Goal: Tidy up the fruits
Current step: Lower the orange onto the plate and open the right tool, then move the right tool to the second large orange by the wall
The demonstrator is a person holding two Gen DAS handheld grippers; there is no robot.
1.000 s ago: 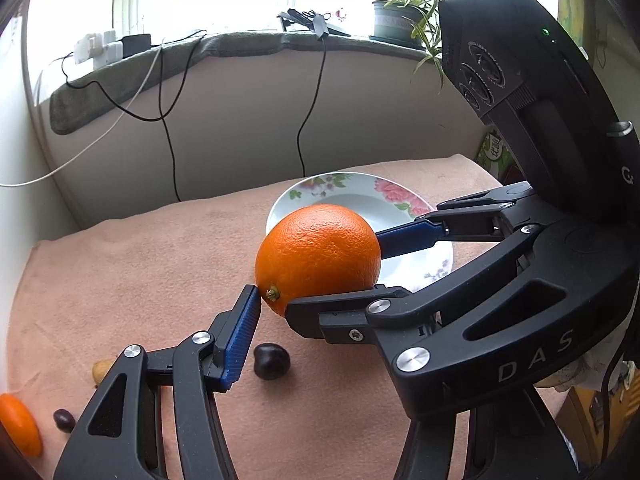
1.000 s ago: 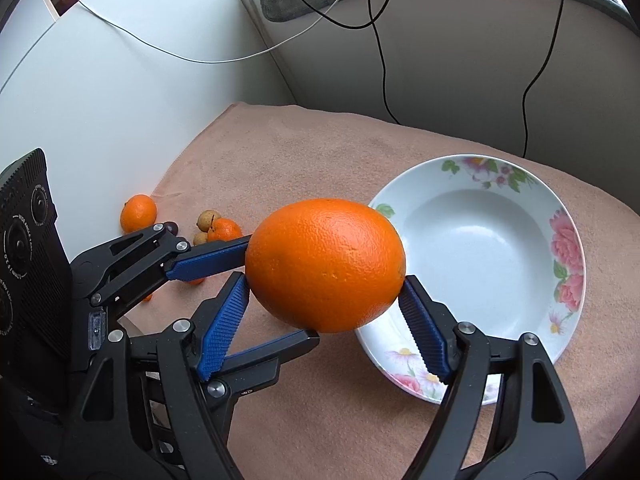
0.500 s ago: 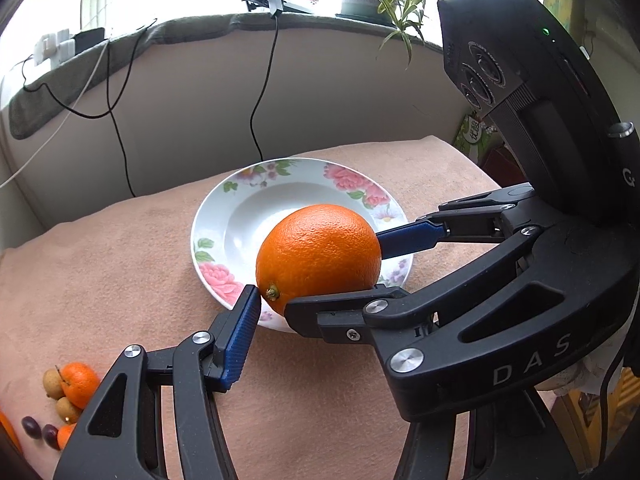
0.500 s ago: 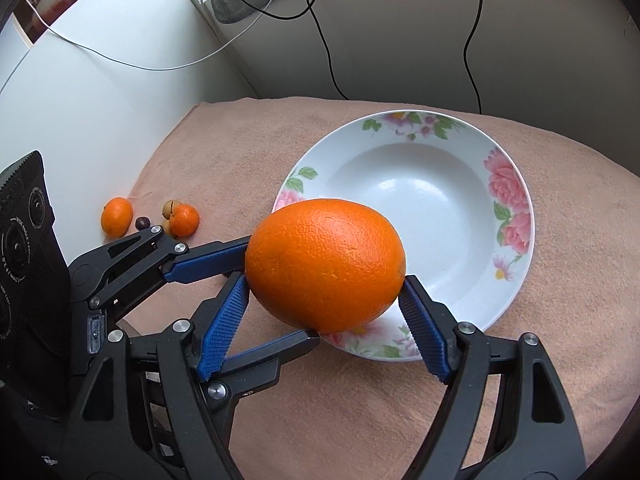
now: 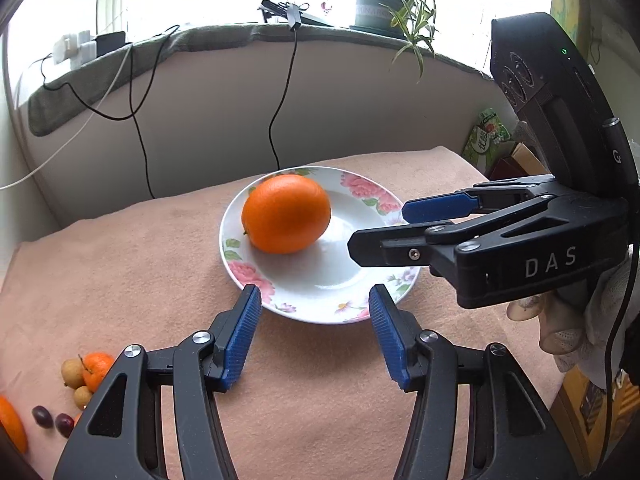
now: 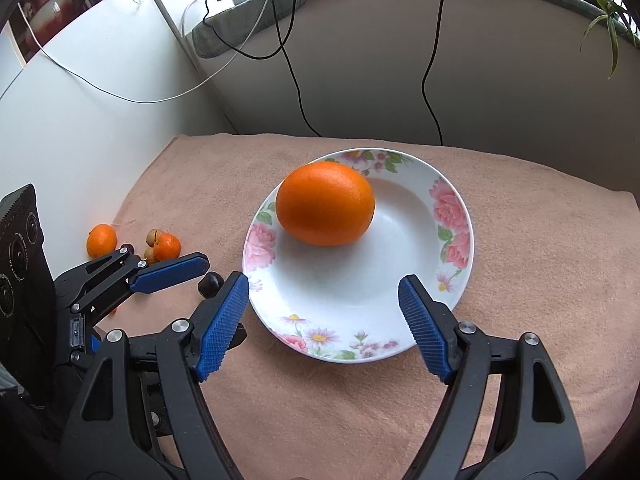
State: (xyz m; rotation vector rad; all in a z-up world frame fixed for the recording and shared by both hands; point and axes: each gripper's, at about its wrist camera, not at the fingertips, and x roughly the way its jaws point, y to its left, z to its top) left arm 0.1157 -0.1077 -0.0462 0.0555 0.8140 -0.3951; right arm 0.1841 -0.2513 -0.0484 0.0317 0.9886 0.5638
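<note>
The orange (image 6: 326, 204), held by the right gripper (image 6: 324, 322) a moment ago, is now lying in the plate (image 6: 456, 280) mid-frame; both grippers, left (image 5: 314, 332) too, are gaping empty. Small fruits (image 6: 160, 246) are waiting at left.

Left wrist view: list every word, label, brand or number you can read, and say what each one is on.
"DAS" – white letters on the black body of the right gripper.
"G" – single white letter on that gripper's camera housing; anything after it is cut off.
Green packet beyond the table: printed characters, too small and blurred to read.
Plant pot on the sill: faint lettering, unreadable.
</note>
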